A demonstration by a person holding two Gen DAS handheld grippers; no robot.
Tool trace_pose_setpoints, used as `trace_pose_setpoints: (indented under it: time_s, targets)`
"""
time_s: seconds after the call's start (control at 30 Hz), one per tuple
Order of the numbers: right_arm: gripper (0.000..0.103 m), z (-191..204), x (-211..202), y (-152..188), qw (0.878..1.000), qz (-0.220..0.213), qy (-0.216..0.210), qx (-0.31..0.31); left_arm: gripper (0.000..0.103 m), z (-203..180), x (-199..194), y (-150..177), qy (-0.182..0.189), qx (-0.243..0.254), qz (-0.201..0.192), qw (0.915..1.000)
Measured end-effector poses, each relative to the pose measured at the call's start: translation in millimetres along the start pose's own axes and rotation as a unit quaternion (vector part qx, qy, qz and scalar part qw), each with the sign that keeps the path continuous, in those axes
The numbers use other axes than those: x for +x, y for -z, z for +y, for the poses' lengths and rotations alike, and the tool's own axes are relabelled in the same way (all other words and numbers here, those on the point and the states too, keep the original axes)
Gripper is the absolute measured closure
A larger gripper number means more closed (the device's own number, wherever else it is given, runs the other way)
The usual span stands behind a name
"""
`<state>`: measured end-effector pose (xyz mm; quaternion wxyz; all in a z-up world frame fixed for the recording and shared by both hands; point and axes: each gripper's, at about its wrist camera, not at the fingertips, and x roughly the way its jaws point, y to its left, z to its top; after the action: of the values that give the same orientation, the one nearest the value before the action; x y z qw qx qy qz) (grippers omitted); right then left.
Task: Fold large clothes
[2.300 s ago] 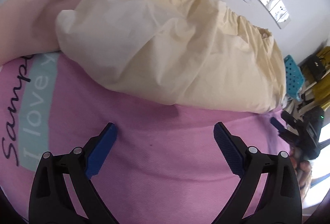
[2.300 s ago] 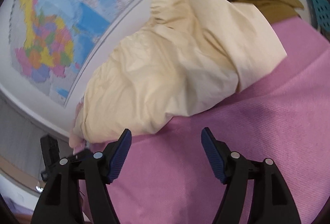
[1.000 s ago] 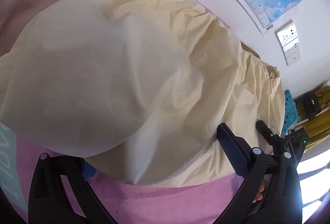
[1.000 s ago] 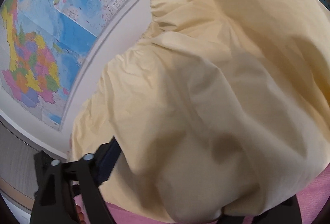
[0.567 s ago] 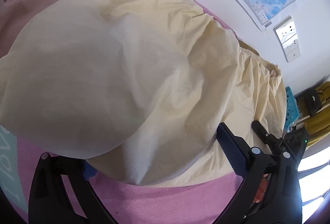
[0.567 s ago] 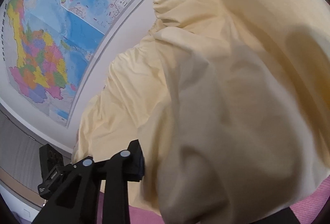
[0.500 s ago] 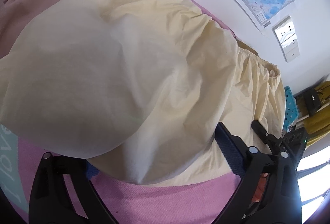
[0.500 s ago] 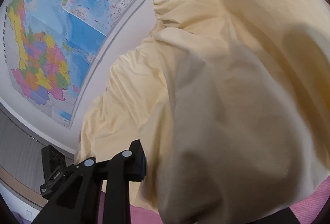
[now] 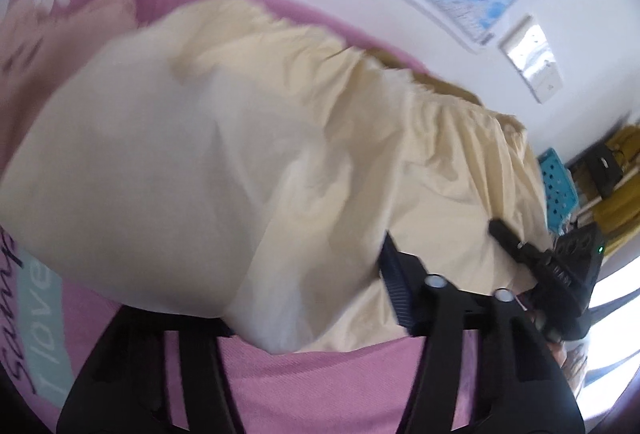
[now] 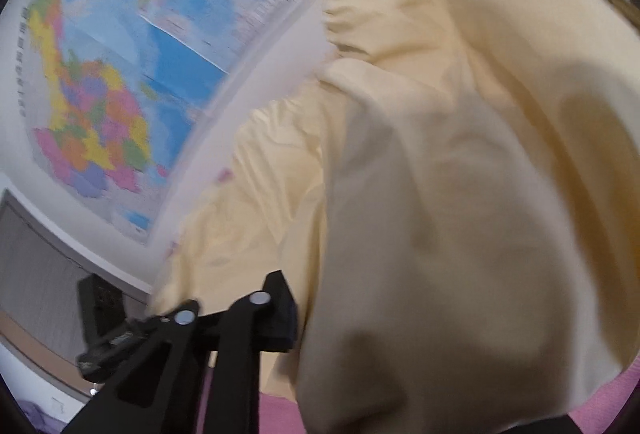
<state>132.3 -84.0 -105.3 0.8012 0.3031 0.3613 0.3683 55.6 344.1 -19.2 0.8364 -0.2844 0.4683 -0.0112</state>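
surface: pink sheet (image 9: 320,386) | wall: map (image 10: 120,74) | my left gripper (image 9: 308,318) and right gripper (image 10: 360,314): both closing on cream garment (image 9: 240,154)

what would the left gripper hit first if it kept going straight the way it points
Almost certainly the cream garment. Its bunched edge already lies between the closing jaws of the left gripper and fills the view ahead. The pink cover lies underneath; depth is hard to judge.
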Motion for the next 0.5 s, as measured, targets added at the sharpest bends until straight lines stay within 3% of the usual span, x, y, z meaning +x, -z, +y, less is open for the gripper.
trace_pose_setpoints:
  time_s: [0.3, 0.5]
  targets:
    - [0.09, 90, -52, -28, 0.993, -0.053, -0.021, -0.099, 0.063, -21, -66, -32, 0.048, 0.032, -0.035, 0.9977]
    - [0.09, 147, -59, -43, 0.984, -0.076, -0.08, -0.137, 0.065, -22, -132, -57, 0.047, 0.062, -0.097, 0.9922]
